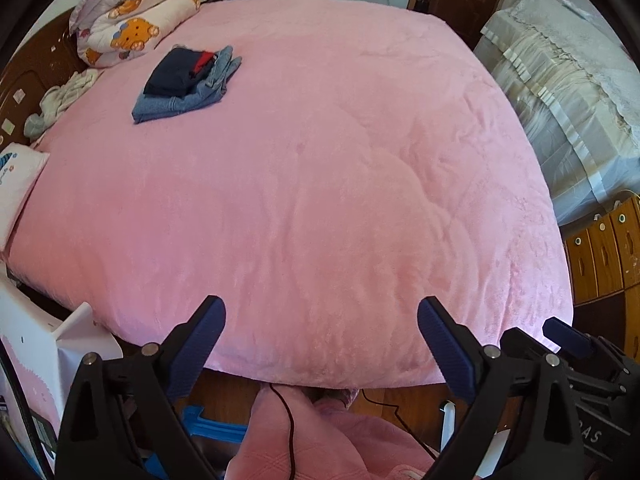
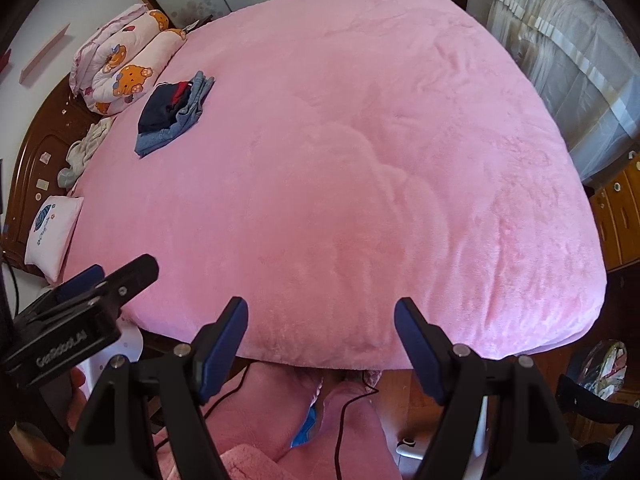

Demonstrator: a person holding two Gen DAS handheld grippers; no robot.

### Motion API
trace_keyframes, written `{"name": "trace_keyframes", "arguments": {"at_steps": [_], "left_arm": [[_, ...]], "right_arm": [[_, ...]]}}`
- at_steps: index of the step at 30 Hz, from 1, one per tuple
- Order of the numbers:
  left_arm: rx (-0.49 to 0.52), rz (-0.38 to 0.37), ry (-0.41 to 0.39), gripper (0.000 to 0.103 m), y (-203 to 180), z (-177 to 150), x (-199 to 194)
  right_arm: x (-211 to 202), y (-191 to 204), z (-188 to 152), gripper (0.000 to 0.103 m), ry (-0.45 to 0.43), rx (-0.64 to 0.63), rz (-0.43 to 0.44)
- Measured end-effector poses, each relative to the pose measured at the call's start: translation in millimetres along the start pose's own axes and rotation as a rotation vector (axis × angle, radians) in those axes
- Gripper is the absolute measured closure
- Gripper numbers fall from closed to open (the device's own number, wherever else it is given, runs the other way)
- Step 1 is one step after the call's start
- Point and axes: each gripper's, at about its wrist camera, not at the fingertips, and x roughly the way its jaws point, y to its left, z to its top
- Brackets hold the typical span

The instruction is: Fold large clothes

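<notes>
Bed under a plush pink fleece cover fills both views, its surface smooth with faint creases. Folded clothes sit near its far left corner: a flat blue denim garment at the bottom, a folded navy garment with a red patch stacked on top, edges roughly squared. Bear-print rolled quilt lies just beyond the stack. Left gripper and right gripper hover over the near bed edge, jaws spread wide, nothing between them.
</notes>
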Motion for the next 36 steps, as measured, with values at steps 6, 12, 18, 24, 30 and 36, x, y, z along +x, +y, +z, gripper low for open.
{"name": "trace_keyframes", "arguments": {"at_steps": [6, 12, 18, 24, 30, 36], "left_arm": [[0.013, 0.024, -0.017, 0.001, -5, -8, -11], [0.030, 0.029, 0.000, 0.001, -9, -13, -12], [0.023, 0.034, 0.003, 0.001, -9, -14, -13], [0.022, 0.038, 0.003, 0.001, -12, -18, -14], [0.020, 0.036, 0.016, 0.001, -14, -18, -10], [0.015, 0.037, 0.018, 0.001, -15, -17, -7]], "right_arm": [[-8, -9, -4, 0.018, -0.020, 0.029, -0.030], [-13, -14, -2, 0.009, -0.042, 0.044, -0.032], [-10, -14, -2, 0.008, -0.024, 0.020, -0.036], [-7, -13, -4, 0.007, -0.008, 0.012, -0.039], [-6, -15, -3, 0.007, -0.003, 0.016, -0.038], [-5, -15, -1, 0.007, -0.003, 0.010, -0.040]]}}
